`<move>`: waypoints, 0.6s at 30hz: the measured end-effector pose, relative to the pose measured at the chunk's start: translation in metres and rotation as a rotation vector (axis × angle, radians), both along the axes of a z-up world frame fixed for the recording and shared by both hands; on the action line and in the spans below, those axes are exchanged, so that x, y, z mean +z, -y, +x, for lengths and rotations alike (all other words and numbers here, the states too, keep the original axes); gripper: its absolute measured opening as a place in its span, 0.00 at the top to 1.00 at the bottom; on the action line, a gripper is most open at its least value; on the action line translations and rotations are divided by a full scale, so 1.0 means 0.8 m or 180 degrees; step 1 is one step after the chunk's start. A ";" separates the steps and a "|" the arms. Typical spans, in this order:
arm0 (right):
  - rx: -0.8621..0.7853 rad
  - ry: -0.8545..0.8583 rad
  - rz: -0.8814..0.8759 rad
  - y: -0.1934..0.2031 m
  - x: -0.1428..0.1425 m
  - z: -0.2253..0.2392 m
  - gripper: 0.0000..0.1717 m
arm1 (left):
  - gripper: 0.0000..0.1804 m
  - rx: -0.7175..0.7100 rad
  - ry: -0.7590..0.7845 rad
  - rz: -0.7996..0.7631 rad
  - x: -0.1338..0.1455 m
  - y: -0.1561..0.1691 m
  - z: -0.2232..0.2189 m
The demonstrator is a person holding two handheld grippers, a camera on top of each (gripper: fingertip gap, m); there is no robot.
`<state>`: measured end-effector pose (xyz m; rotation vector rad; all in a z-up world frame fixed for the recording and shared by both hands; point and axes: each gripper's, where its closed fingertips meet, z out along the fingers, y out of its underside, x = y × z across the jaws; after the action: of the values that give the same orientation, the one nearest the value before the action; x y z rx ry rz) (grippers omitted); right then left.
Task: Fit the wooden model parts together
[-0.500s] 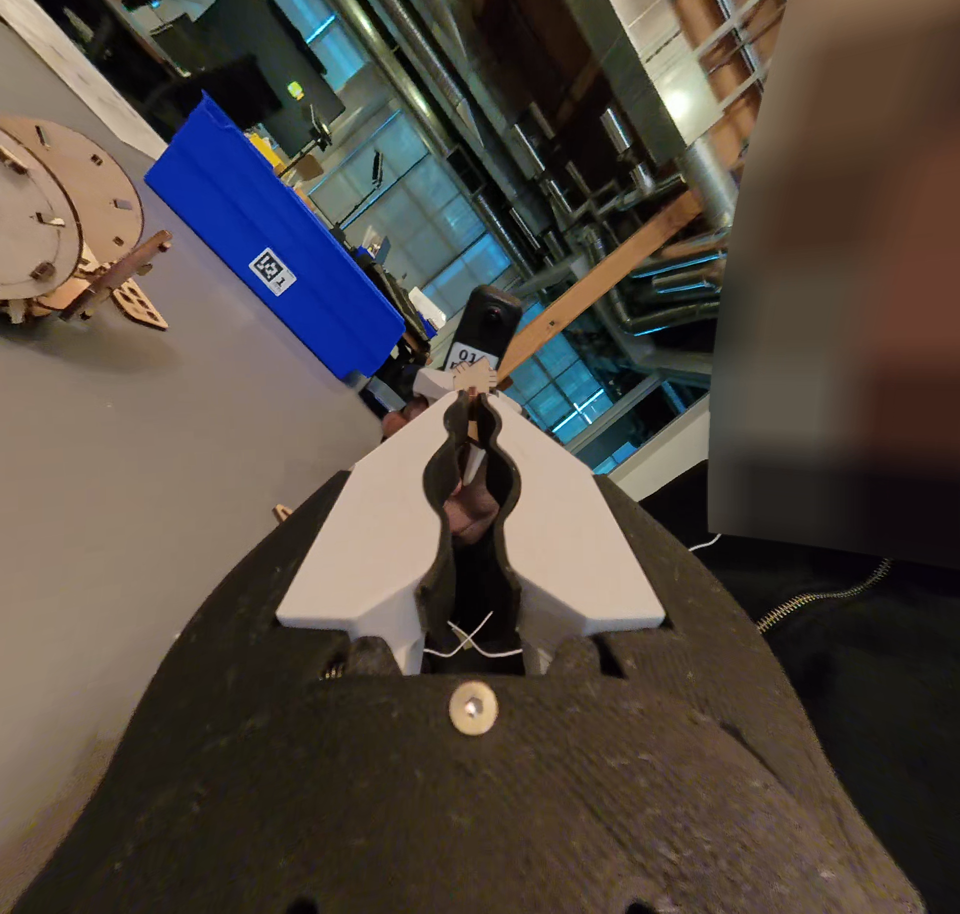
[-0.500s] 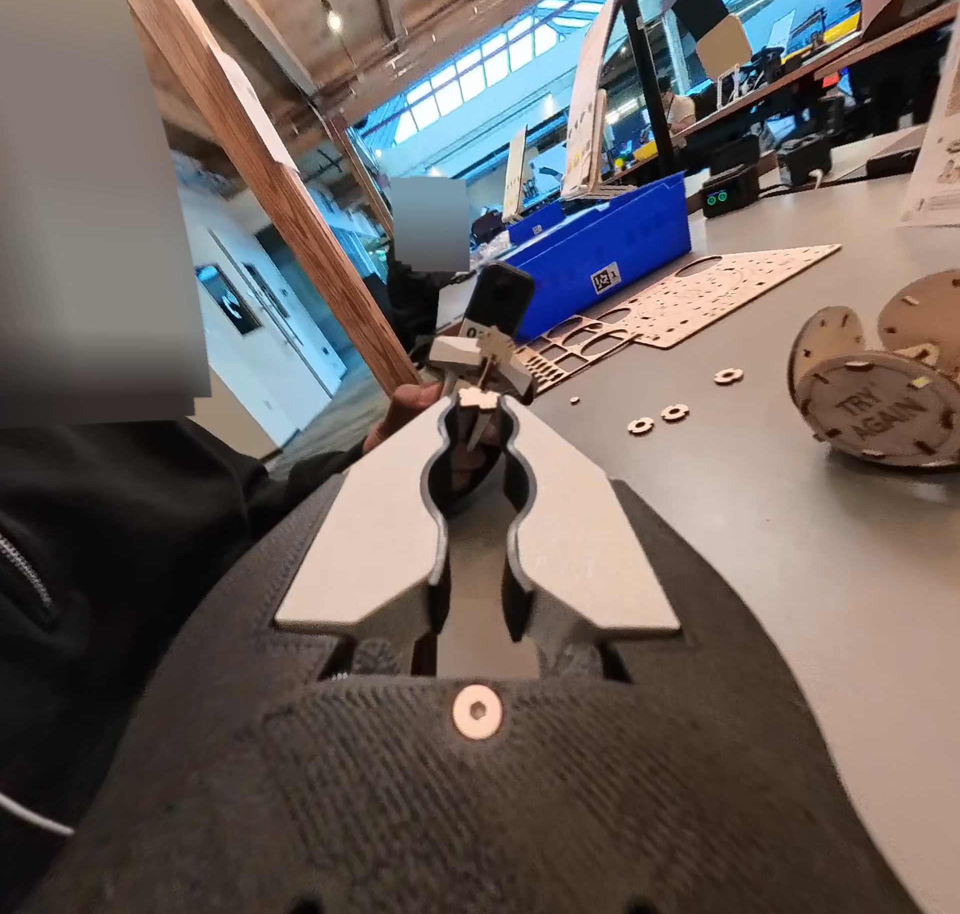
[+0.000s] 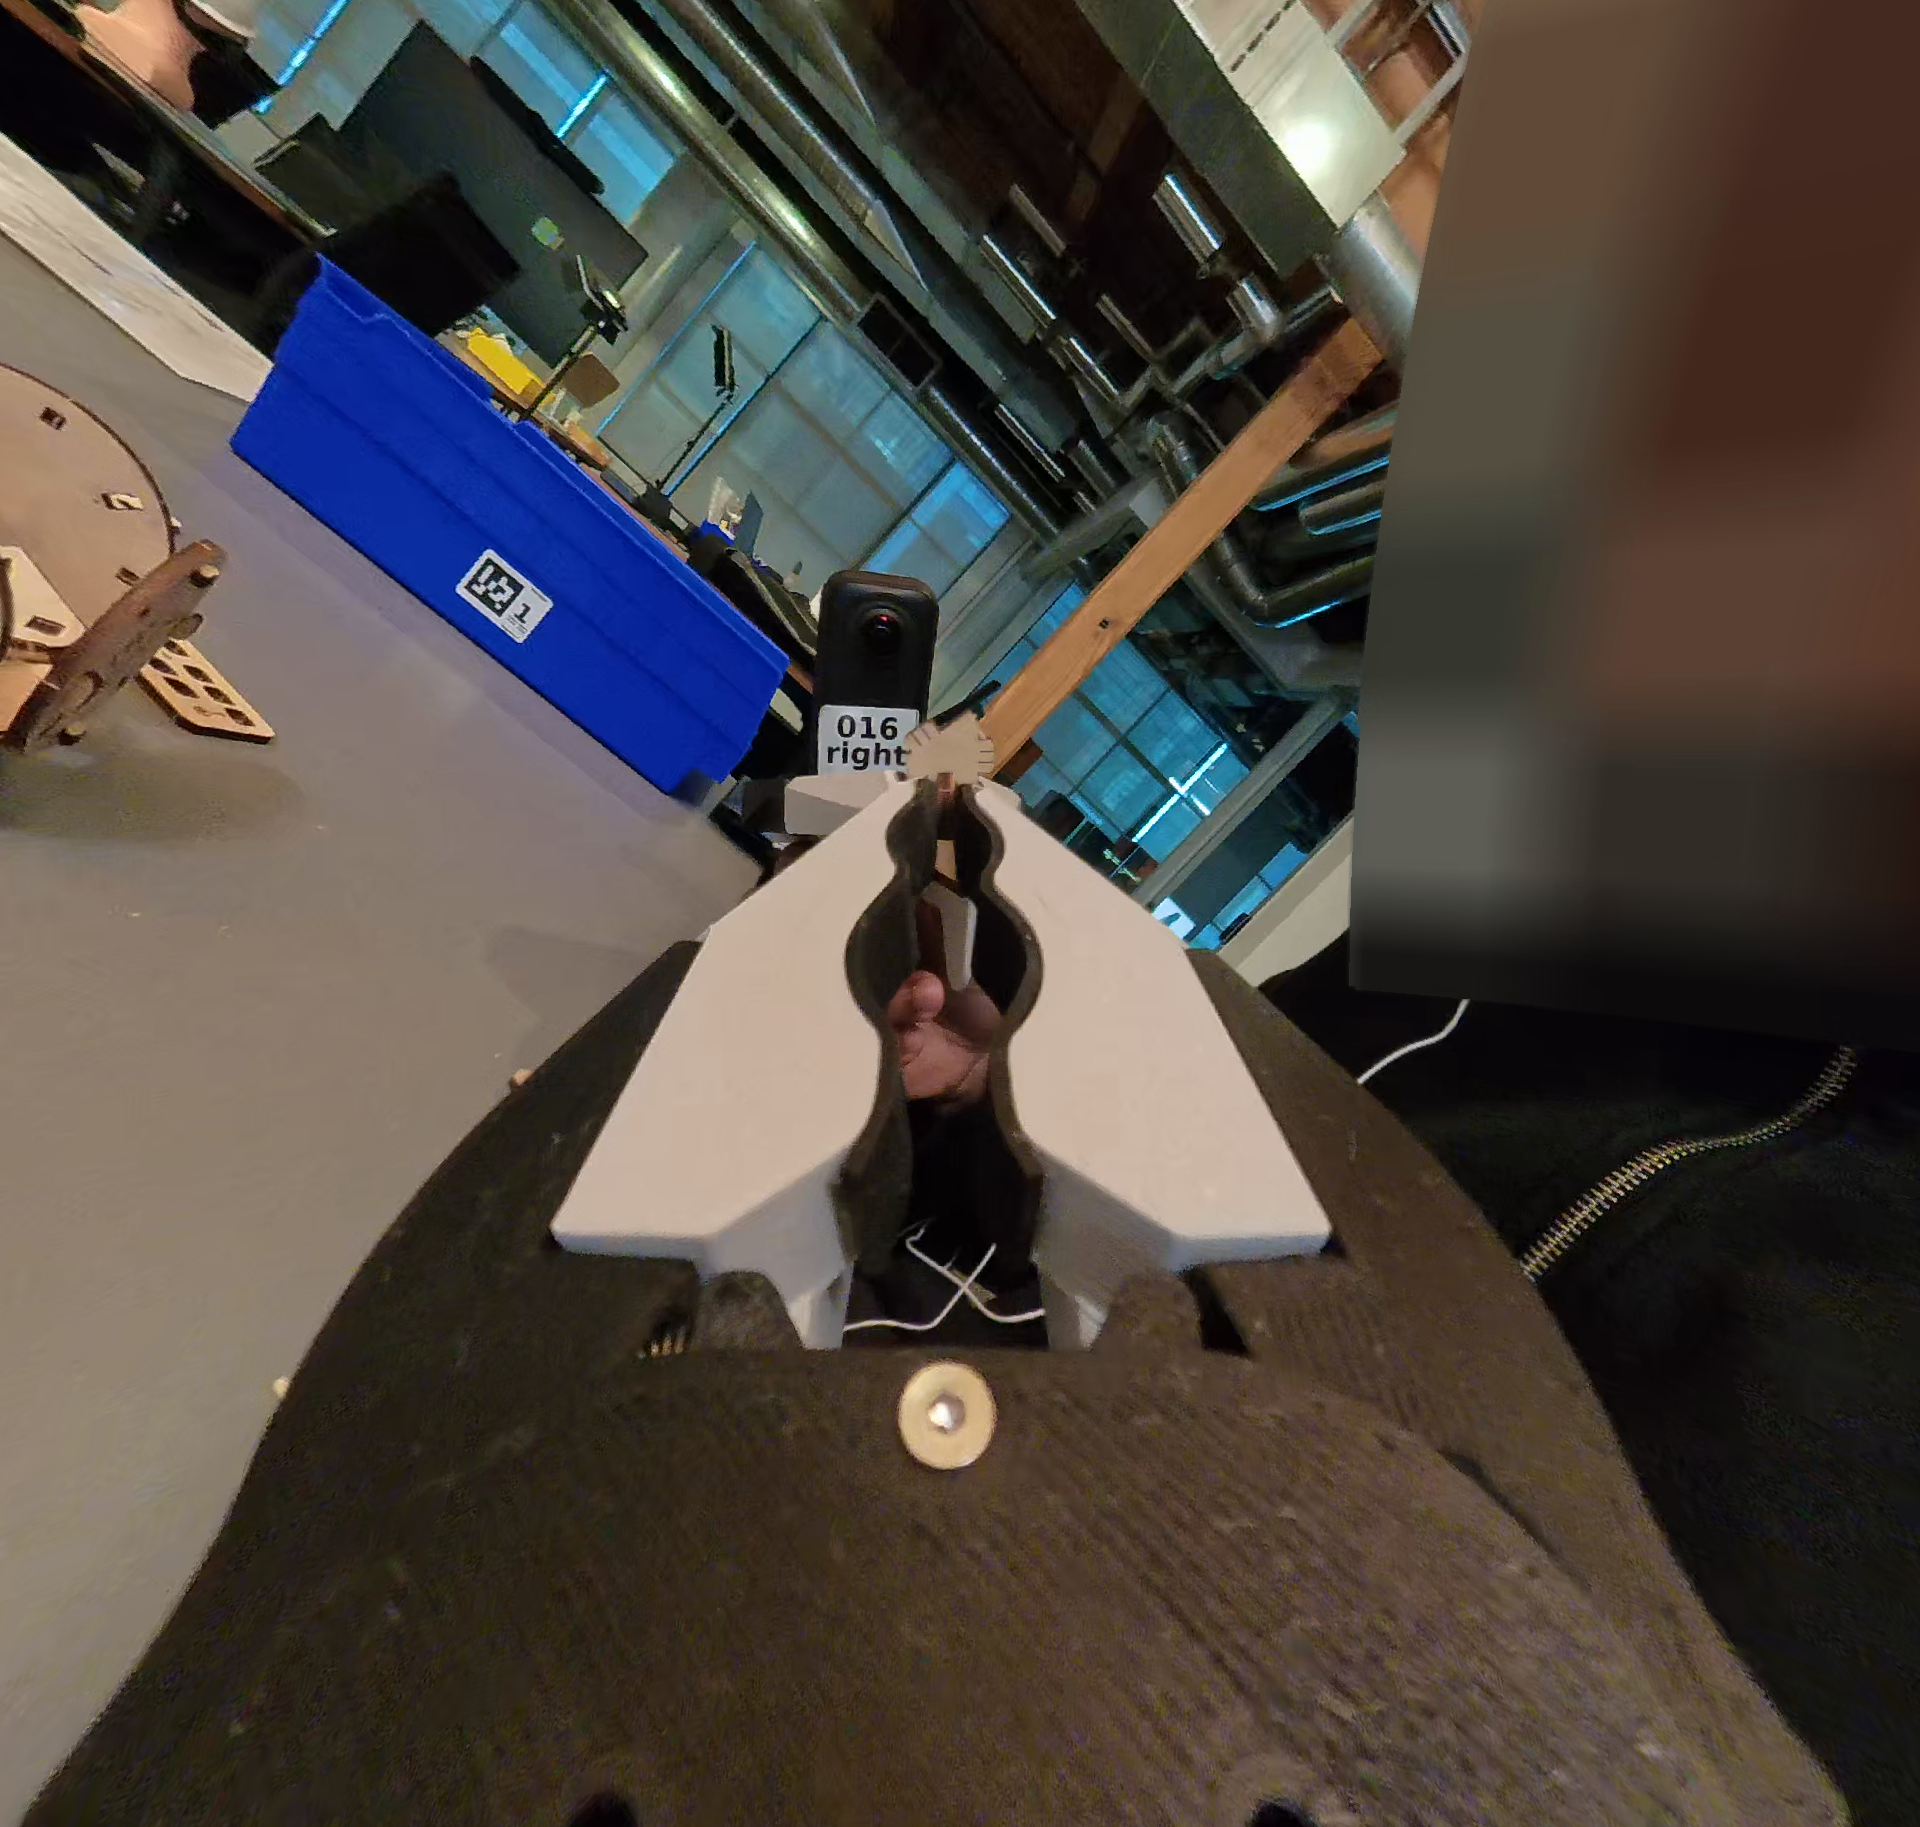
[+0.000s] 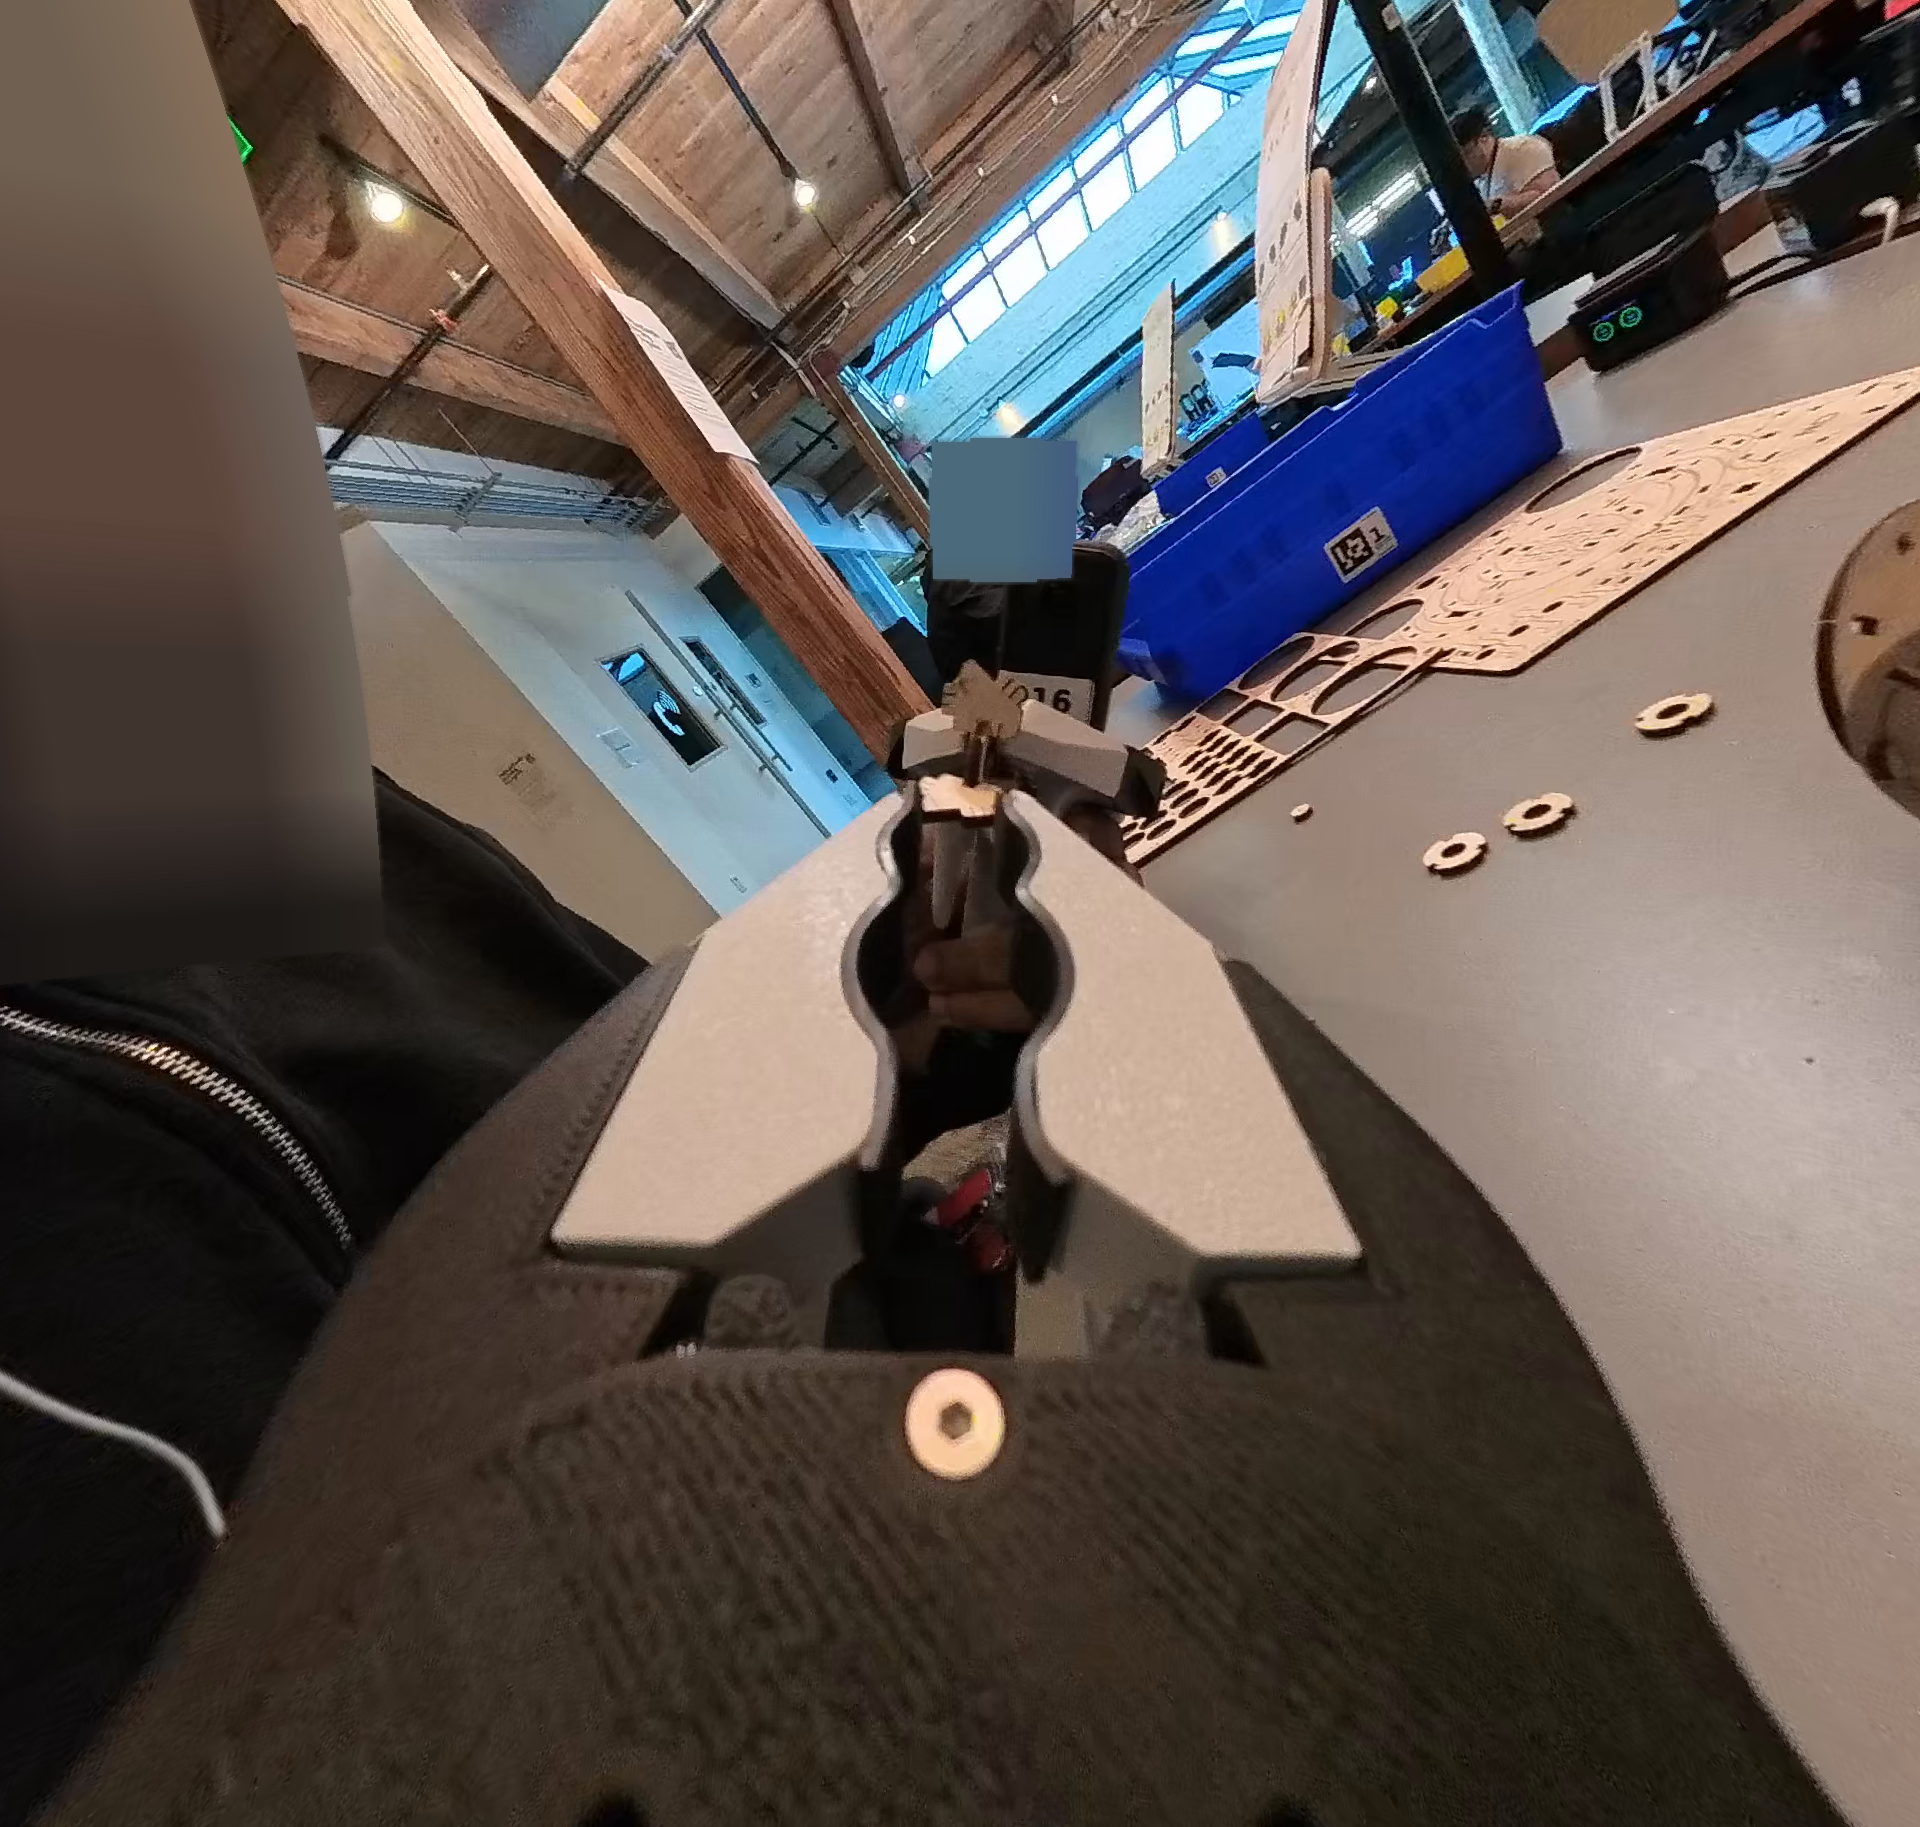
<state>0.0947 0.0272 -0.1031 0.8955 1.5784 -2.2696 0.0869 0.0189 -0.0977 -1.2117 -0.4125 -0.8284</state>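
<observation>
Wooden toothed pieces (image 3: 948, 747) (image 4: 961, 798) pinched in facing tools (image 3: 943, 788) (image 4: 961, 809), joint hidden

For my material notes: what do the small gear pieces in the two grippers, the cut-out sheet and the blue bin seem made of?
Gear pieces: thin pale plywood, likely laser-cut, given the darkened edges. Cut-out sheet: same pale wood, matte, with dark-edged holes. Blue bin: probably moulded plastic, smooth with a slight sheen.
</observation>
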 end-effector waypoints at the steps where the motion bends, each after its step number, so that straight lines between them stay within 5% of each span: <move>1: 0.0011 0.0010 -0.0017 0.000 0.000 0.000 0.94 | 1.00 -0.0015 0.0010 0.0013 0.000 0.000 0.000; 18: 0.0087 -0.0007 0.0200 0.006 0.002 0.006 0.94 | 1.00 0.0047 -0.0259 0.0126 0.004 0.005 0.007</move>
<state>0.0994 0.0227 -0.1011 0.8817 1.6610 -2.2146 0.0922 0.0146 -0.0942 -1.2000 -0.3371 -0.7686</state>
